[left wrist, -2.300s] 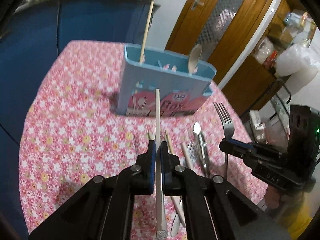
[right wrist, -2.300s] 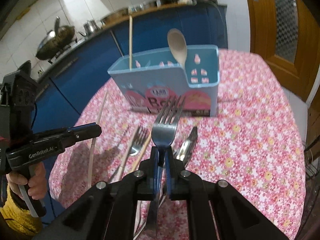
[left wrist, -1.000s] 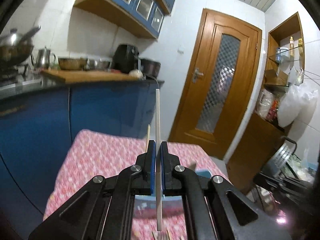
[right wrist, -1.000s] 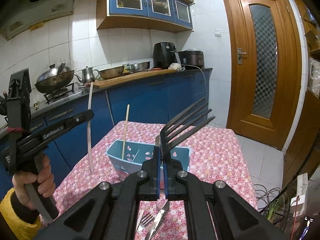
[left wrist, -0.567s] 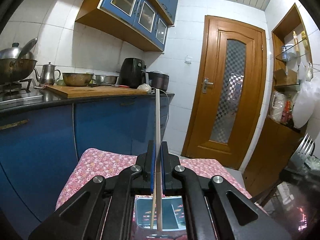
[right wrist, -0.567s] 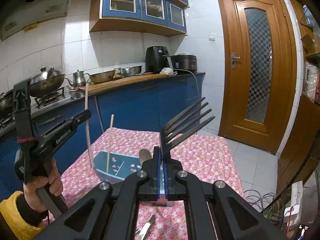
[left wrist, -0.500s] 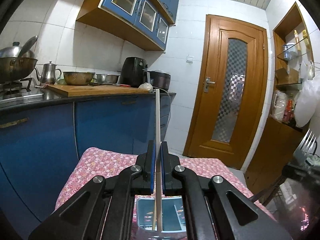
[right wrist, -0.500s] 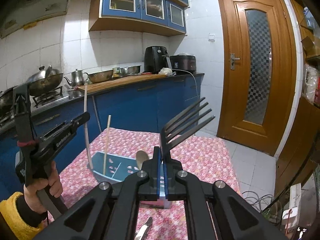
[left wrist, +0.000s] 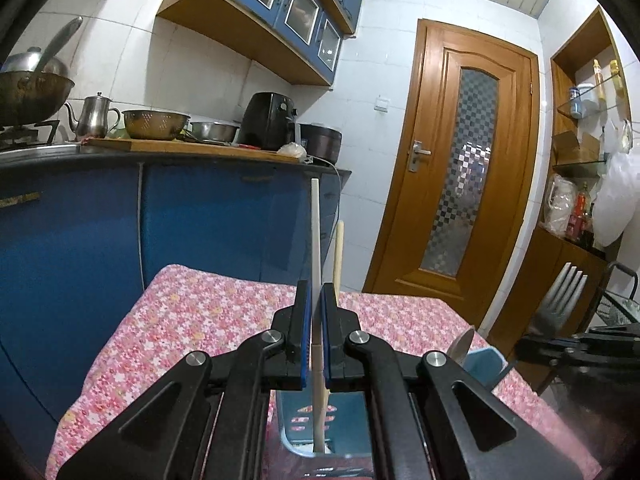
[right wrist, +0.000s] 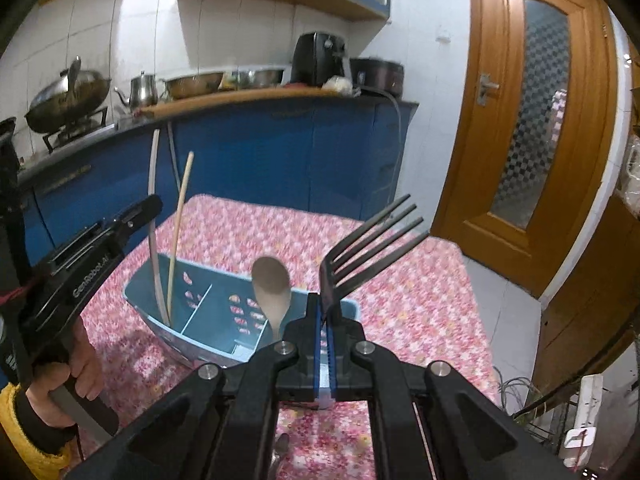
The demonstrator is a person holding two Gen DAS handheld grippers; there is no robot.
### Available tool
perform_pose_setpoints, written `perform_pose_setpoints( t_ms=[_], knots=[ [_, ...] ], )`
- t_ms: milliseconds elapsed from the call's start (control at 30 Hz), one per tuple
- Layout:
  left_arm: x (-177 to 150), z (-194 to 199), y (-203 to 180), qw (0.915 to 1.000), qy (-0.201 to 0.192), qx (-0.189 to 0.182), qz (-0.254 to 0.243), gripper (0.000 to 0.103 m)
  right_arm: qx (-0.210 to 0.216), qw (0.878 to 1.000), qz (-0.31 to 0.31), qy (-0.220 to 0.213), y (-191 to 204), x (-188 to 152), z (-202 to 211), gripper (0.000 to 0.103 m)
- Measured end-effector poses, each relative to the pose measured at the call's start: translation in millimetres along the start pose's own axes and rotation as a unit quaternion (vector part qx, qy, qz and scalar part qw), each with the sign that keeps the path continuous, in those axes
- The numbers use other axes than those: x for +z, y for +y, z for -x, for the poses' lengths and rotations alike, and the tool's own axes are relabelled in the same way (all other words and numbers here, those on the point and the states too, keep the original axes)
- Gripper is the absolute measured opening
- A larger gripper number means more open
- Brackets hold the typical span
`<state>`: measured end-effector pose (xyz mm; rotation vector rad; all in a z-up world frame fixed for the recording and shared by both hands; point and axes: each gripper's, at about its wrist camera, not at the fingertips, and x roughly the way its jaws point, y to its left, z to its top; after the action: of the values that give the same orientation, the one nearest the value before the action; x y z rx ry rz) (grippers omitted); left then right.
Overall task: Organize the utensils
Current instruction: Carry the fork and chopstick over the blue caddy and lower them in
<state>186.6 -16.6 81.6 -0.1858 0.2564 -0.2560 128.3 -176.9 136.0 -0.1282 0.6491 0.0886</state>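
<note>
Kitchen with blue cabinets; a table under a pink floral cloth [right wrist: 420, 280] is carrying the blue utensil holder [right wrist: 208, 344], the landmark for what follows.

The left gripper [left wrist: 315, 332] is pinching a white chopstick [left wrist: 315, 248] between narrow jaws, upright. Its lower end is now sitting inside the holder's left-end compartment, beside the wooden chopstick [right wrist: 179, 232] already standing there; half a second ago the tip was only just reaching the rim.

The right gripper [right wrist: 324, 344] is clamping a fork [right wrist: 368, 244] by the handle, tines angling up and right. It is now hanging directly above the holder's right end, lower and closer than before. A spoon [right wrist: 272, 284] is standing in the holder, just left of the fork.

More cutlery [right wrist: 280, 452] is lying on the cloth on the near side of the holder, mostly hidden.
</note>
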Motion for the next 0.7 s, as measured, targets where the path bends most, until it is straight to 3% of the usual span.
perform_pose_setpoints(
  t_ms=[433, 700],
  knots=[
    [-15.4, -2.4, -3.3, 0.9996, 0.02, -0.014, -0.016, 0.003, 0.027, 0.998, 0.009, 0.047, 16.1, -2.0, -37.9, 0.004],
    [-19.6, -6.6, -8.1, 0.9985, 0.047, -0.016, -0.024, 0.003, 0.042, 0.998, 0.008, 0.044, 18.8, -3.0, -38.3, 0.005]
  ],
)
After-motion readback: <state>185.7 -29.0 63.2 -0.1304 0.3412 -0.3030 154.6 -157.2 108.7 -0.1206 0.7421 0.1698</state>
